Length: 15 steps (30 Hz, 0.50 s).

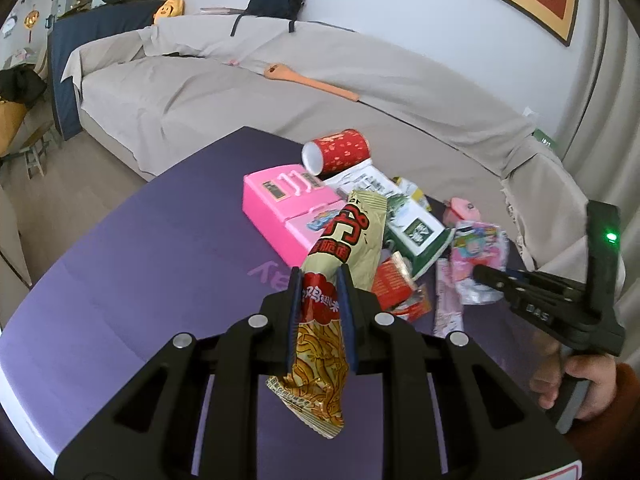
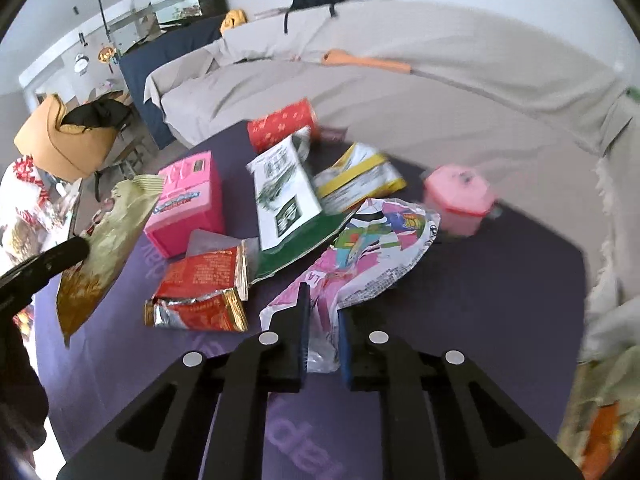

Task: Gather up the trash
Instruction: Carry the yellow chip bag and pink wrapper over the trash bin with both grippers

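Nearest us, our left gripper (image 1: 319, 280) clamps a light, crinkly snack bag (image 1: 340, 264) mid-length, while our right gripper (image 2: 324, 320) pinches the near edge of a limp pink wrapper (image 2: 360, 248), both likely slippery.

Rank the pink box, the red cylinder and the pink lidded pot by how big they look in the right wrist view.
Largest to smallest:
1. pink box
2. red cylinder
3. pink lidded pot
The cylinder and pot look close in size and both are blurred, so their order is unsure; the box also sits nearer the camera.
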Each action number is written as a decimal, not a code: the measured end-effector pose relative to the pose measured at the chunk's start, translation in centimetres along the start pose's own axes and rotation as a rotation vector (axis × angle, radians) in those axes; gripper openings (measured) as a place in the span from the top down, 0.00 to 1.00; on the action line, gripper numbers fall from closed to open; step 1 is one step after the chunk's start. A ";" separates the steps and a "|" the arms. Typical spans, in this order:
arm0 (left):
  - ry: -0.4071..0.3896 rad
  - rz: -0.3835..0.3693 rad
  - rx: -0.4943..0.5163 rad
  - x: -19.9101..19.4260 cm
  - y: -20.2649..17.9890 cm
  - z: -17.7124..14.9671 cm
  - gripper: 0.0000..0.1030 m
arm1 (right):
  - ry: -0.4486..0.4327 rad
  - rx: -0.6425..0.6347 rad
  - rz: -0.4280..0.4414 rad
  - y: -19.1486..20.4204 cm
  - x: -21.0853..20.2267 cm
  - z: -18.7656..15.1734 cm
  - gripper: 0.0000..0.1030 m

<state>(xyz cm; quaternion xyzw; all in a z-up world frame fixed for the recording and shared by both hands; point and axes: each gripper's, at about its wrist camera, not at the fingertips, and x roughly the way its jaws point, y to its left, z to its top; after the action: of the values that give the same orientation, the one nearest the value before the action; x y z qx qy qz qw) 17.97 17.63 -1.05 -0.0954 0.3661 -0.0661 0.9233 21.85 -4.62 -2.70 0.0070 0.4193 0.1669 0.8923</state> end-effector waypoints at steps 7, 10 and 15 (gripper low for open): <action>-0.034 -0.047 0.032 -1.2 -3.4 0.3 0.83 | -0.085 -0.023 -0.019 -2.7 -6.7 0.2 0.88; -0.048 -0.068 0.052 -1.7 -5.4 0.7 0.83 | -0.119 -0.032 -0.037 -3.8 -9.3 -0.1 0.88; -0.086 -0.113 0.088 -3.1 -9.6 1.9 0.83 | -0.183 -0.031 -0.078 -6.2 -13.8 -0.8 0.88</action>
<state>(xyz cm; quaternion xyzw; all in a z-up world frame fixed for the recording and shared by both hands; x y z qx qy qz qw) 16.50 9.15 4.49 -0.0781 0.3170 -0.1297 0.9363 14.88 -14.79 6.17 -0.0081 0.3335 0.1373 0.9327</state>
